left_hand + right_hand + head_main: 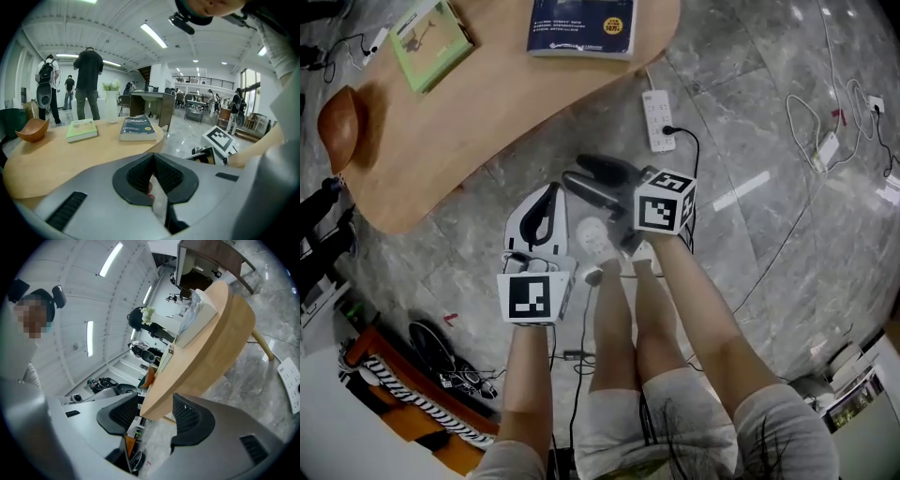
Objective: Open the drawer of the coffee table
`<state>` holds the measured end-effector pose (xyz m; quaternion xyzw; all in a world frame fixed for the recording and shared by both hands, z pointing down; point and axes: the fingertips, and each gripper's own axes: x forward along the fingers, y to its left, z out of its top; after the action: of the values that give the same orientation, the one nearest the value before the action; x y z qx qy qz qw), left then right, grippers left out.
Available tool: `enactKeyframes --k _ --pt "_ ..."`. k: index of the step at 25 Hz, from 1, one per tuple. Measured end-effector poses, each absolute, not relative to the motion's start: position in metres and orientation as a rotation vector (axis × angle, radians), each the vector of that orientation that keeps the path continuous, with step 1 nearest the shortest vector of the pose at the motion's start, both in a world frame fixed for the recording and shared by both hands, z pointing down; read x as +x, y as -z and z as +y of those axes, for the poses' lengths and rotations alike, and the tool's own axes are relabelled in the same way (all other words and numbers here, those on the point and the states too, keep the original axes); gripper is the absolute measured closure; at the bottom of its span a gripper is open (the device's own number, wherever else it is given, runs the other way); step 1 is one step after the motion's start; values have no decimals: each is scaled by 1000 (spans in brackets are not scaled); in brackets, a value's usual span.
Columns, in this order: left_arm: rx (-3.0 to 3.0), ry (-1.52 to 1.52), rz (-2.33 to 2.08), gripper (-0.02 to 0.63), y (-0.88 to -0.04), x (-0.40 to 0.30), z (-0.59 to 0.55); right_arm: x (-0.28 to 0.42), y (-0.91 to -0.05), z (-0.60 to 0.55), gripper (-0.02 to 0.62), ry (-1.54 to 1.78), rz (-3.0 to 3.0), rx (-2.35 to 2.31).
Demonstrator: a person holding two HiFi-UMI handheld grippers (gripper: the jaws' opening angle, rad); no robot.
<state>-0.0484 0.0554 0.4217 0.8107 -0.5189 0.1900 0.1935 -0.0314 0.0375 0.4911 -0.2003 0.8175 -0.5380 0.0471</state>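
Seen from above, a person stands on a glossy grey marble floor [769, 187] beside a low coffee table [487, 122]; the table fills the upper left of the head view, well apart from both tools; its top is pale, smooth wood with a rounded, pebble-like outline and a thick rim, and one slim angled leg shows in the right gripper view; no drawer front or handle can be made out in any view, so it probably sits under the top on a side that is out of sight; on the top lie a green book [431, 33], a dark blue book [581, 23] and a brown wooden bowl [339, 127]; the left gripper [153, 161] has its ribbed black jaws pressed together on nothing; the right gripper [155, 412] has its jaws spread, with only the distant table edge seen between them; a wooden drawer should be stiff and light to moderate in weight; take it by its handle or lower lip and pull straight and level, since the table may skid on polished stone.
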Motion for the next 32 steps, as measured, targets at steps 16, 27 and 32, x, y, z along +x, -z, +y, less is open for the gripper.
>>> enactKeyframes --k 16,27,32 --pt "2281 -553 -1490 597 -498 -58 33 -44 -596 -10 377 1722 2351 -667" --pt "2354 -573 -1477 597 -538 -59 7 -55 -645 -38 377 1771 2294 -569" --pt "2368 -566 -1483 597 -557 -63 -2 -63 -665 -49 377 1770 2310 -510"
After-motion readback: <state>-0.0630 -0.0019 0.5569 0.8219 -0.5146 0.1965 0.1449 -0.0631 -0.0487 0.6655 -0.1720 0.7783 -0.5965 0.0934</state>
